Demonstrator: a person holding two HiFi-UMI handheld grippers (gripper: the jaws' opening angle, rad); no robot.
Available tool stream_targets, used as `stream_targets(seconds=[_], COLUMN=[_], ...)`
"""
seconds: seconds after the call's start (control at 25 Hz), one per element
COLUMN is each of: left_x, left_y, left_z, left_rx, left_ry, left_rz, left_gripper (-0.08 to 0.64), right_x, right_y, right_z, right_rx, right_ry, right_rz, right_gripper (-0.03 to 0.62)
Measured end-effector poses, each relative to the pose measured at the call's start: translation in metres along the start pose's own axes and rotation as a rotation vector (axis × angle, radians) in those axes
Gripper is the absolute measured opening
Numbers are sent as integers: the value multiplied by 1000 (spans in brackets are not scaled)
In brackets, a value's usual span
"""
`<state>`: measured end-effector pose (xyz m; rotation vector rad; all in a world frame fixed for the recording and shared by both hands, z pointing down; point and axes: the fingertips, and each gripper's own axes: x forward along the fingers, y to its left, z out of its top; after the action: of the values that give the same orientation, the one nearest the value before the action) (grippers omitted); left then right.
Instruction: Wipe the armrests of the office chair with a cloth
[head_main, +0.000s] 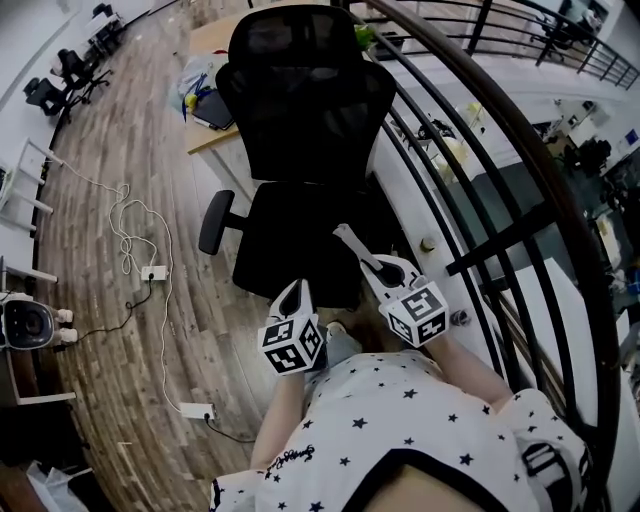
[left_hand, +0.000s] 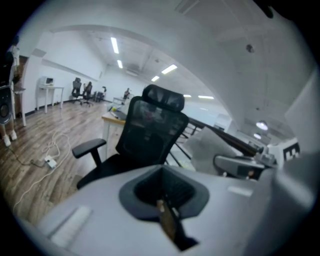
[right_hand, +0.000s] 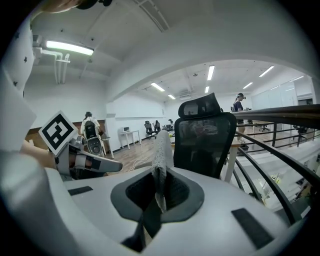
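Observation:
A black mesh office chair (head_main: 305, 130) stands in front of me, its left armrest (head_main: 215, 222) sticking out over the floor. The right armrest is hidden. My right gripper (head_main: 372, 266) hovers over the seat's right front, shut on a grey cloth (head_main: 349, 243) that sticks up as a strip (right_hand: 161, 145) between the jaws. My left gripper (head_main: 297, 293) hangs near the seat's front edge with its jaws together and nothing in them. The left gripper view shows the chair (left_hand: 150, 135) and that armrest (left_hand: 89, 146) about an arm's length ahead.
A black metal railing (head_main: 470, 150) runs close along the chair's right side. Behind the chair is a wooden desk (head_main: 205, 60) with clutter on it. White cables and power strips (head_main: 150, 272) lie on the wood floor at the left.

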<state>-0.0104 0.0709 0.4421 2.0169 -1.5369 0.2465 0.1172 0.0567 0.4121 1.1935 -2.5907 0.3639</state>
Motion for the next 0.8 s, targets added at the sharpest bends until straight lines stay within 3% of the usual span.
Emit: stream_targets(seconds=[0.8], left_x=[77], left_y=[35], left_z=[23], left_rx=[55], left_ry=[94], left_rz=[-135], left_gripper=[8], right_x=[54], right_y=[-50], right_z=[2], right_rx=[36], right_ry=[20], right_rz=[-199], right_gripper=[26])
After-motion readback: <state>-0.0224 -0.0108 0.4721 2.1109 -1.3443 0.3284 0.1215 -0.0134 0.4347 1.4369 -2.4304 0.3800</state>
